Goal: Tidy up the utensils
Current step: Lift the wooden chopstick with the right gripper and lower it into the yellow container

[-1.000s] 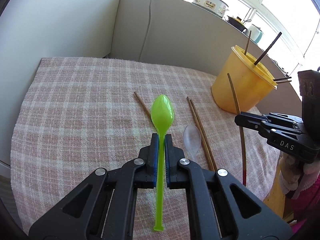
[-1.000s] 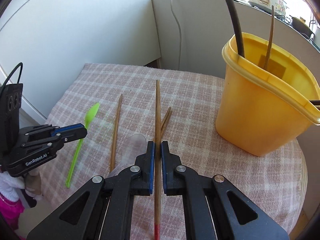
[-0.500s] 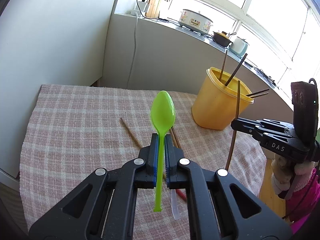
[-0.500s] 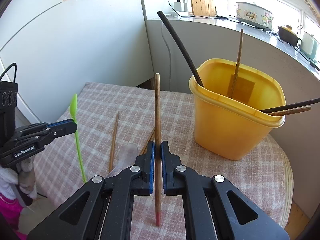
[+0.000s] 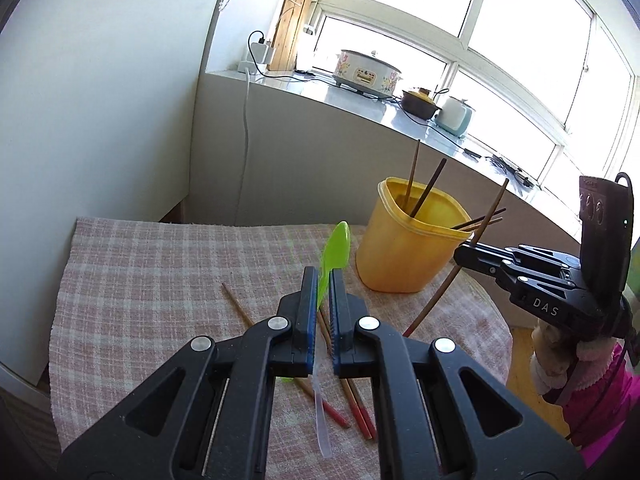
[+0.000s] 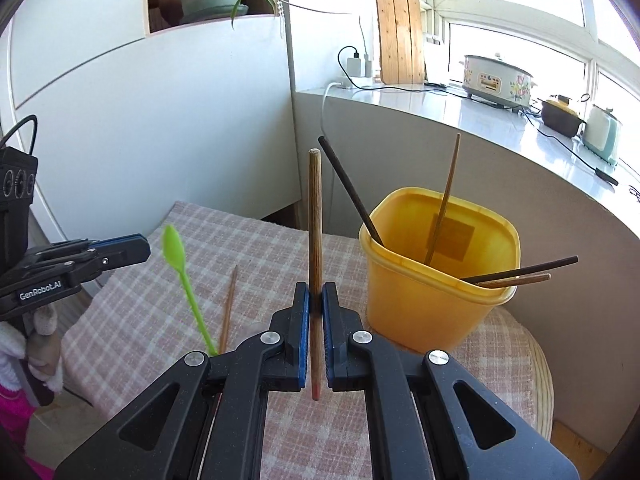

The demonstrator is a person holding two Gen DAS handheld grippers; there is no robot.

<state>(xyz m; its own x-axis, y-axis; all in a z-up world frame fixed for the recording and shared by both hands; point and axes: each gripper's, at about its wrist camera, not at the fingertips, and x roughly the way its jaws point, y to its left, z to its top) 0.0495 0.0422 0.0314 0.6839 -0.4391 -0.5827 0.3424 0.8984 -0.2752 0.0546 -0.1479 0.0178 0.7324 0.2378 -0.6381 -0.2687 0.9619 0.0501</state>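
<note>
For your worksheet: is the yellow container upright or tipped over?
Upright: the yellow container stands on its base on the checked cloth, chopsticks leaning inside.

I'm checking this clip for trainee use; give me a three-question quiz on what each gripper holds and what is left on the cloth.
1. True or false: the left gripper is shut on the green spoon.
2. What does the right gripper hold: A) clear spoon, B) wooden chopstick, C) black chopstick?
3. Fill in: the chopsticks already sorted stand in the ____ container.

Key
1. True.
2. B: the wooden chopstick stands upright between its pads.
3. Yellow: the yellow container. A clear spoon and red-tipped chopsticks still lie on the checked cloth.
</note>
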